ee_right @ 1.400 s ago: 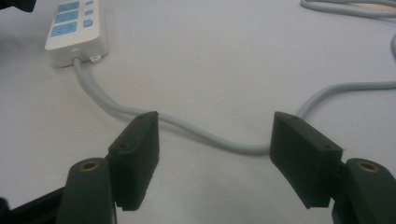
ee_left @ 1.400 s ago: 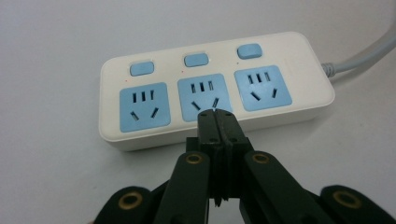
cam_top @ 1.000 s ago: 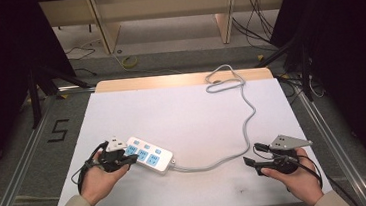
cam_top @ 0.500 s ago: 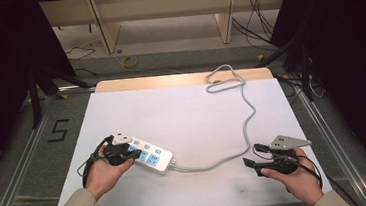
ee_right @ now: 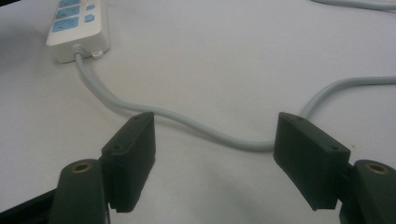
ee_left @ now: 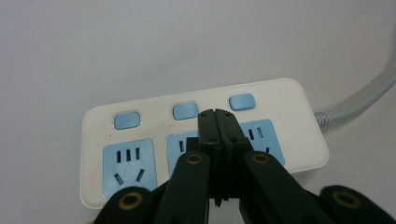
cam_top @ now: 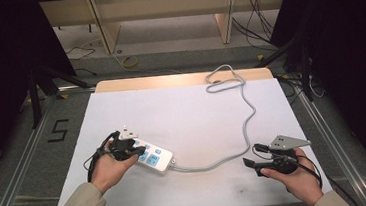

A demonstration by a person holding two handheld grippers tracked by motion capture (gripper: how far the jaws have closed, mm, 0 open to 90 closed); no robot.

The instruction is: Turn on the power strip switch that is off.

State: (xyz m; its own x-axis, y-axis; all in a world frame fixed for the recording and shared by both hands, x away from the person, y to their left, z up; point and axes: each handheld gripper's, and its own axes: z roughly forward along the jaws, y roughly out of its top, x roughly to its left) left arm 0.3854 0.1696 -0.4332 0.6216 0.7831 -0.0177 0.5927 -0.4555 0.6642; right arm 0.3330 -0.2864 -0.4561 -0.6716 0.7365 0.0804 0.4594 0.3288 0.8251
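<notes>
White surface [cam_top: 192,117]: cream plastic power strip [cam_top: 151,158] with blue sockets, near left. Left tongs [ee_left: 217,122] clenched empty over middle switch [ee_left: 186,111]; press straight down, likely. Right tongs [ee_right: 212,158] released near grey cable [ee_right: 187,122].

A single black digit "5" [cam_top: 59,130] was marked on the grey floor to the left of the white table [cam_top: 192,117]. The power strip [ee_left: 201,140] showed no readable lettering or brand on its face or blue switches.
</notes>
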